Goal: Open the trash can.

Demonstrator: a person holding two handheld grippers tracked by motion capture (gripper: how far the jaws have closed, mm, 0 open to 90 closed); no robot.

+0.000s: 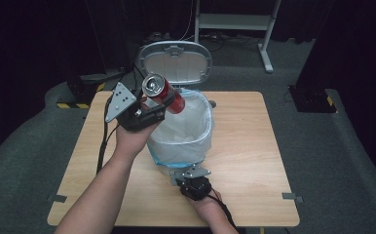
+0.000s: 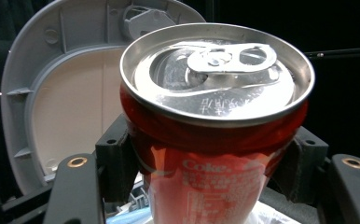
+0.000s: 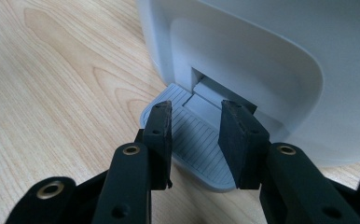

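A red Coke can (image 1: 164, 92) (image 2: 215, 140) with a silver top and an intact pull tab is held tilted over the left rim of a white pedal bin (image 1: 208, 122). My left gripper (image 1: 153, 103) (image 2: 211, 161) is shut on the can's body. The bin is lined with a clear bag, and its grey lid (image 1: 176, 61) (image 2: 66, 93) stands open behind the can. My right gripper (image 1: 188, 174) (image 3: 197, 114) is low at the bin's front, open, with its jaws resting on the ribbed grey pedal (image 3: 201, 144) below the bin wall (image 3: 262, 60).
The bin stands mid-table on a wooden table (image 1: 244, 161), with bare wood to the left and right. Beyond the table are grey carpet, a white desk frame (image 1: 235, 22), cables and dark equipment (image 1: 81, 87) on the floor.
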